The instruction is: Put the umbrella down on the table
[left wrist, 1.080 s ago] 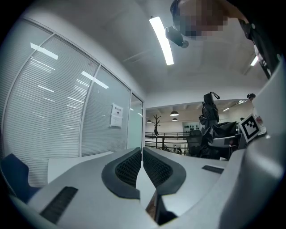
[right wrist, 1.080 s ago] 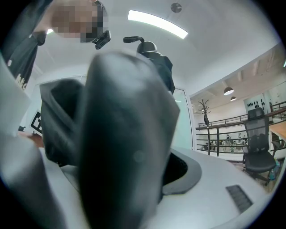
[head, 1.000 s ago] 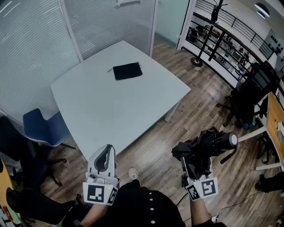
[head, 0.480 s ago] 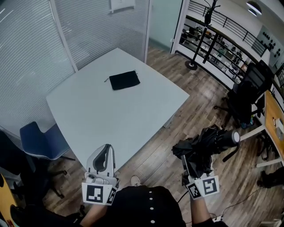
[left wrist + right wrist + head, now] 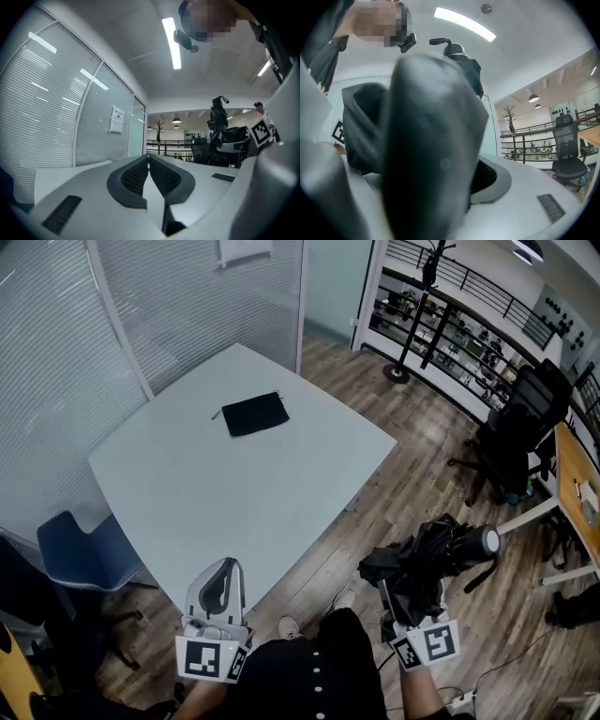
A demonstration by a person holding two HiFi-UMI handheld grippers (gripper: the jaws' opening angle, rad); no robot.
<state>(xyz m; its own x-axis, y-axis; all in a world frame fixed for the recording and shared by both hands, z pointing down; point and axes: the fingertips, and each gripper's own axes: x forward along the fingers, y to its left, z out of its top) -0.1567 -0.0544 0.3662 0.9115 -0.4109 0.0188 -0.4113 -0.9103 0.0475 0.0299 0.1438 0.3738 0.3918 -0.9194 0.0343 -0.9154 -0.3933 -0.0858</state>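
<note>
Two handheld grippers at the lower edge of the head view, with a pale table beyond them. At far left, a blue chair (image 5: 80, 554) stands beside the table (image 5: 187, 512). The left gripper (image 5: 225, 570) sits level at the table's near edge, its jaws pressed together with nothing between them, as the left gripper view confirms (image 5: 148, 161). A flat black pouch (image 5: 255, 412) lies on the far part of the tabletop. The right gripper (image 5: 398, 601) pinches a folded black umbrella (image 5: 431, 559); in the right gripper view the umbrella (image 5: 431, 140) fills the space between the jaws. The umbrella hangs over the wooden floor (image 5: 375, 512), right of the table and clear of it. A black office chair (image 5: 516, 427) stands at far right.
</note>
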